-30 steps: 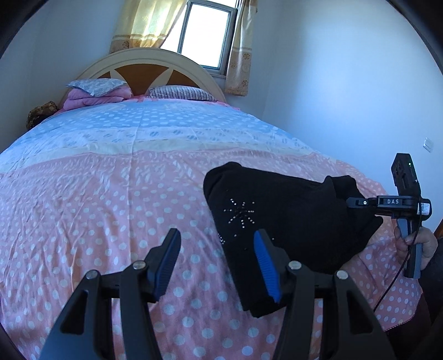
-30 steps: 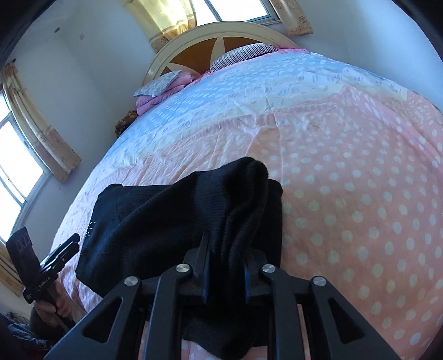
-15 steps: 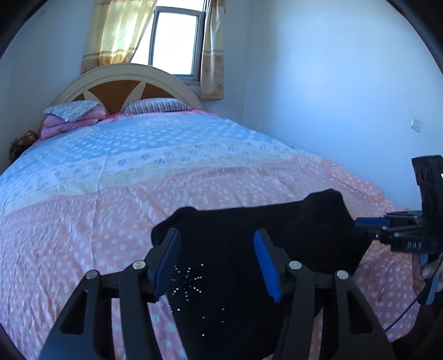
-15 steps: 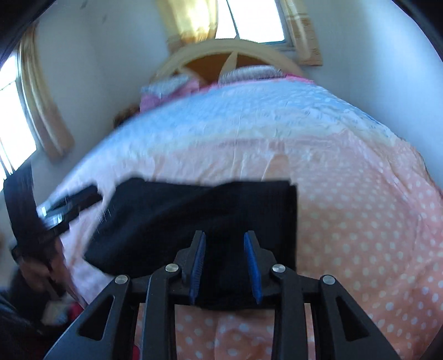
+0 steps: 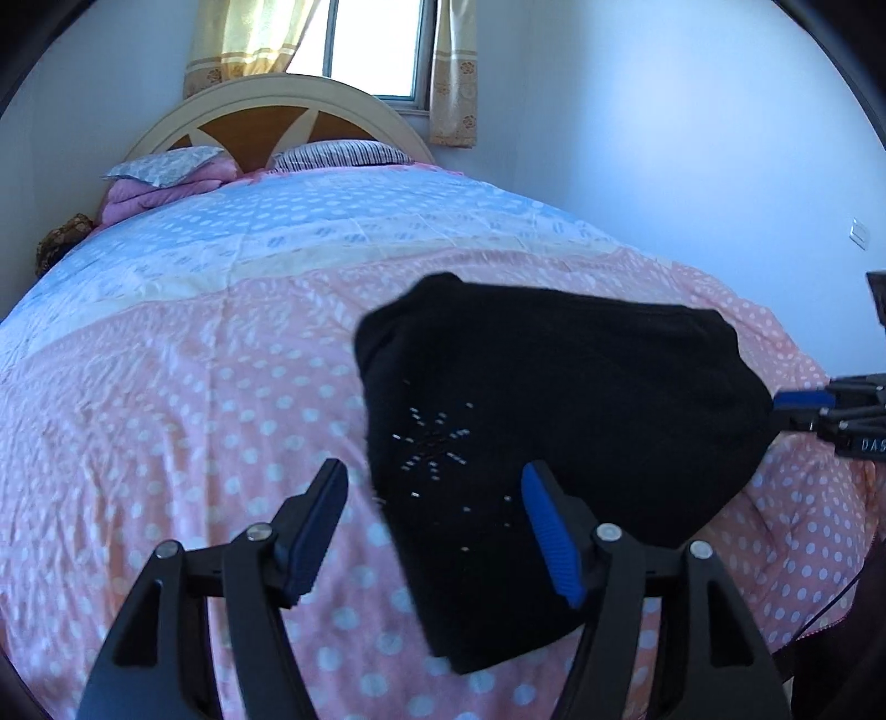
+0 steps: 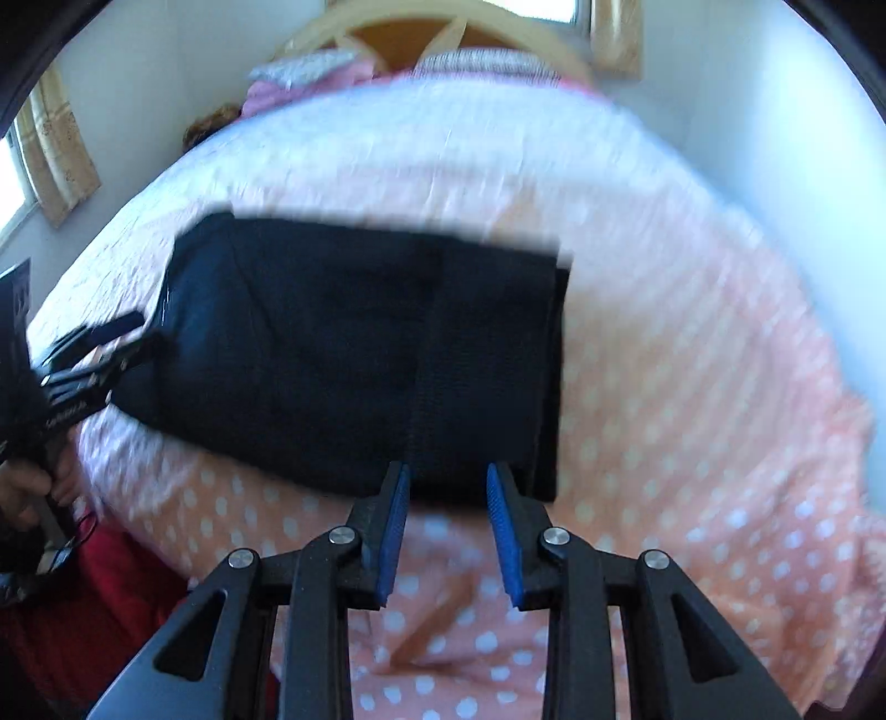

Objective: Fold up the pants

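The black pants (image 5: 559, 421) lay folded into a squat block on the pink dotted quilt (image 5: 183, 399), near the foot of the bed and toward its right side as the left wrist camera saw it. A spray of small silver studs (image 5: 434, 443) showed on the top layer. In the right wrist view the same block (image 6: 354, 354) looked nearly rectangular, with one straight edge at the right and its near edge toward the camera.

The left gripper (image 5: 434, 518) hung above the near left corner of the pants with its jaws opening; the blue pads stood well apart, and cloth lay beneath the gap, but neither pad pressed on it. It held nothing.

The right gripper (image 6: 447, 512) sat just off the near edge of the pants, its pads a moderate gap apart with only quilt and the pants' edge seen between them. That picture was blurred, so whether a fingertip brushed the cloth was probably not to be settled; it gripped nothing.

A hand (image 6: 27, 487) grasped the left gripper's handle at the left border of the right wrist view. Pillows (image 5: 343, 152) lay against the headboard (image 5: 277, 105), under a curtained window (image 5: 376, 44).
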A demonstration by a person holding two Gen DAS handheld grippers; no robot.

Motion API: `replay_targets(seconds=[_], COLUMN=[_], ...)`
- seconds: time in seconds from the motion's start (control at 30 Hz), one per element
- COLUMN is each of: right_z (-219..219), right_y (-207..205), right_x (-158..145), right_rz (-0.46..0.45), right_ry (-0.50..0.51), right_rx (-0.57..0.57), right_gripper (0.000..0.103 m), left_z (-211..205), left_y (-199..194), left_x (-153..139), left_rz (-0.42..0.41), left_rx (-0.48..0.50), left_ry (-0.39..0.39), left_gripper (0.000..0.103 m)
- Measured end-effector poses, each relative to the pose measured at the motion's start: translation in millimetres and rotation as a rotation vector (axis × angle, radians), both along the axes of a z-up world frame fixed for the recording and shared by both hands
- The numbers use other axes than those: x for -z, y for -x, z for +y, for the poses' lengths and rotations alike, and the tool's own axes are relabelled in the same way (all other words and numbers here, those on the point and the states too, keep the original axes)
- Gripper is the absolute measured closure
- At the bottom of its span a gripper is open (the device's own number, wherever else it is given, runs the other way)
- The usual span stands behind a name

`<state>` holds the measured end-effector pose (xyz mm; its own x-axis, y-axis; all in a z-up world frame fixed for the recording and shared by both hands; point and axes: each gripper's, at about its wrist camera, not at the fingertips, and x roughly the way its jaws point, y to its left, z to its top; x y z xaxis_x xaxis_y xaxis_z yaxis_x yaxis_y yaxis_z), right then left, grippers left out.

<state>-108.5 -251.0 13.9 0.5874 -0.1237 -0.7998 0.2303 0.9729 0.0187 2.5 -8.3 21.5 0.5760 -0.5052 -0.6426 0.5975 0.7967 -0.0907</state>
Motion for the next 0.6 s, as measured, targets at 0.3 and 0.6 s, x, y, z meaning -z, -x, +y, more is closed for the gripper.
replay_targets(seconds=[0.3,0.6], right_z=[21,72], right_y=[-23,-33], right_x=[-19,41], right_rz=[-0.246,-0.222], right_ry=[-0.198,-0.182], right_rx=[-0.04,-0.204], right_gripper=[0.071,0.07], left_z=[5,15], left_y=[-40,-71], left_x=[-23,7], left_rz=[0.065,0.317], left_rx=[-0.046,-0.009], left_ry=[0.099,0.269], left_gripper=[0.035,0.036])
